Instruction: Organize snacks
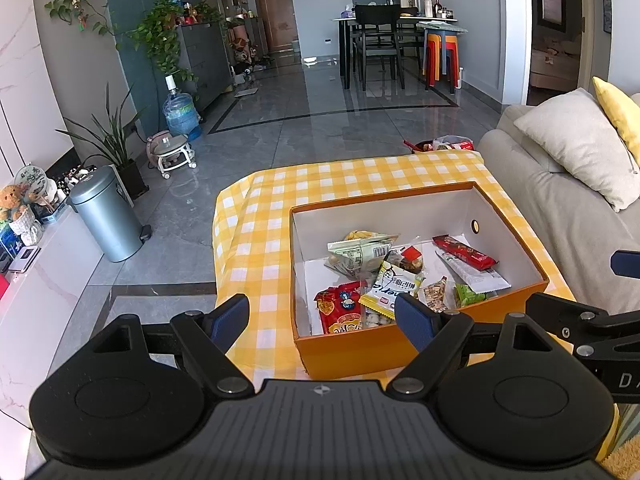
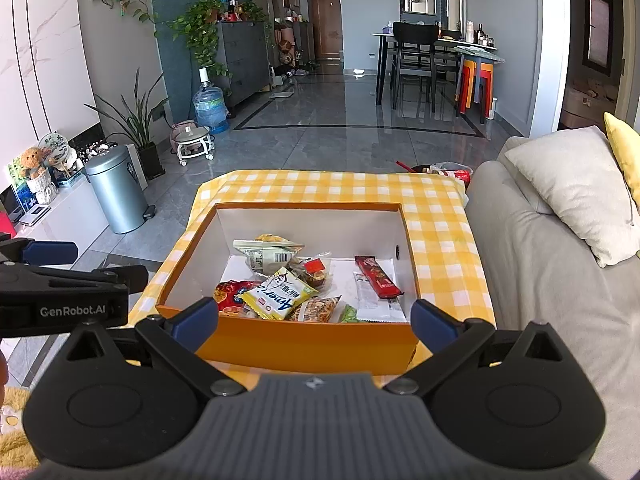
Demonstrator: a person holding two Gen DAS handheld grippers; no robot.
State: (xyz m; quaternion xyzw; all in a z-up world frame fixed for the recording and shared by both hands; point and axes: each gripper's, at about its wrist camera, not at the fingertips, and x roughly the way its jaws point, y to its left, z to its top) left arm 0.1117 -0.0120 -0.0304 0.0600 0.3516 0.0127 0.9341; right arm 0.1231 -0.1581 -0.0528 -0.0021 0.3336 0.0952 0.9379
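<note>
An orange box (image 1: 360, 346) (image 2: 304, 344) with a white inside stands on the yellow checked tablecloth (image 1: 260, 216) (image 2: 440, 216). It holds several snack packets, among them a yellow packet (image 1: 390, 286) (image 2: 276, 294), a red bag (image 1: 340, 308) (image 2: 230, 292), a long red bar (image 1: 464, 252) (image 2: 376, 276) and a green-white packet (image 1: 360, 250) (image 2: 268, 250). My left gripper (image 1: 324, 316) hovers open at the box's near left corner, nothing between its fingers. My right gripper (image 2: 314, 316) is open too, in front of the box's near wall, empty. Each gripper shows at the edge of the other's view.
A grey sofa (image 1: 560, 208) (image 2: 540, 264) with a pale cushion (image 2: 572, 188) runs along the table's right side. More snack wrappers (image 1: 448, 145) (image 2: 452, 170) lie beyond the table's far right corner. A metal bin (image 1: 106, 216) (image 2: 116, 190) and plants stand on the floor to the left.
</note>
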